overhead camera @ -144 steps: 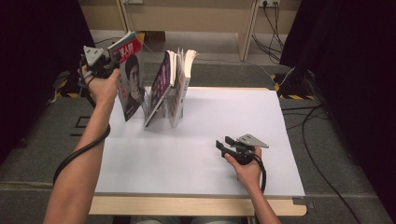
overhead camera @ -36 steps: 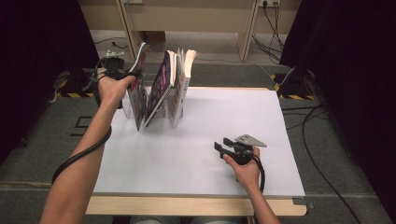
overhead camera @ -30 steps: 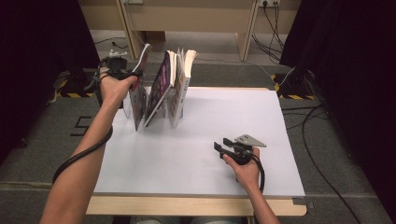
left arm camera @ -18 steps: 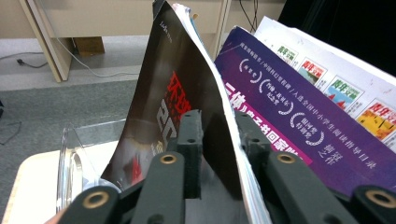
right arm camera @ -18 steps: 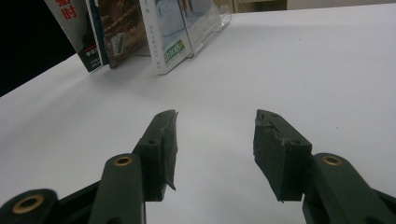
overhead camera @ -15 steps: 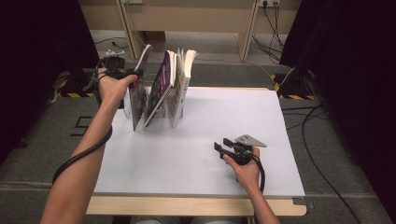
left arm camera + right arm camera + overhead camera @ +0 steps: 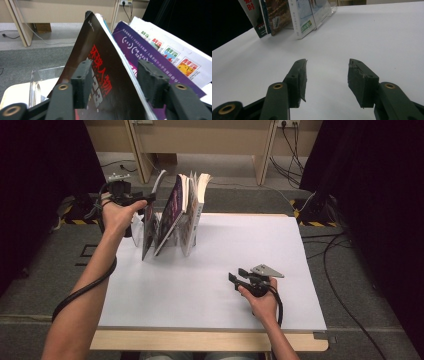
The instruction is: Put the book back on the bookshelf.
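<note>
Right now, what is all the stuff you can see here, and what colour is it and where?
Magazine: one, dark cover with red letters, leftmost in the stand, between the left gripper's open jaws.
Purple magazine: one, purple, next in the row.
Books: a few more, pale pages, right end of the row; exact count unclear.
Stand: one, clear plastic, far left of the table, holding the row.
Table: one, white top with a wooden front edge.
Cables: several, dark, on the grey floor beyond the table.
Left gripper: one, black, open, at the row's left end.
Right gripper: one, black, open, low over the table near the front right.
</note>
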### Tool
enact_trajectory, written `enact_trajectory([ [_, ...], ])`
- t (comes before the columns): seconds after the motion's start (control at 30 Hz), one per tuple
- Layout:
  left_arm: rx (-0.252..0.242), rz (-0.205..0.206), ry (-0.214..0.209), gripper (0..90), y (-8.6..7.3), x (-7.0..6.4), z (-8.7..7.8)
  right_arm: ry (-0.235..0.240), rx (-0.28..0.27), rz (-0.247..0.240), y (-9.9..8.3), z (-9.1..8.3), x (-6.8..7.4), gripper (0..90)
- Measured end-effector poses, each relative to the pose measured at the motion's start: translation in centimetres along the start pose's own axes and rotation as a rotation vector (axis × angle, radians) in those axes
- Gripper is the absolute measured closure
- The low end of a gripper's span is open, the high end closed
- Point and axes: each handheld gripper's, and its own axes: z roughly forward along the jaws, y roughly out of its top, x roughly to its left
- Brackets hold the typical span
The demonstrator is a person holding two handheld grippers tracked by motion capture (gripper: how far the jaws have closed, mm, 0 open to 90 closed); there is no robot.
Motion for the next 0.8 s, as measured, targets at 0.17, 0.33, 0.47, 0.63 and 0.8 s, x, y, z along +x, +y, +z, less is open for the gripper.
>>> enact_trajectory([
  [0.17,-0.023,-0.004,-0.003,40.3,0.1,-0.1,-0.7,0.0,0.0,0.001,0.0,0.0,0.0,49.8],
  [0.33,-0.046,-0.003,-0.002,40.3,0.3,0.1,-1.5,0.003,0.001,-0.003,0.0,0.1,0.1,49.8],
  [0.47,-0.047,-0.002,0.003,40.3,0.2,0.4,-1.9,0.004,0.004,-0.004,-0.1,0.1,0.2,49.7],
  [0.63,-0.047,-0.005,0.003,40.3,-0.2,0.7,-2.2,0.004,0.004,-0.005,-0.1,0.2,0.2,49.7],
  [0.8,-0.051,0.005,0.006,40.0,-0.6,0.9,-2.6,0.003,0.001,-0.004,-0.1,0.1,0.2,49.7],
])
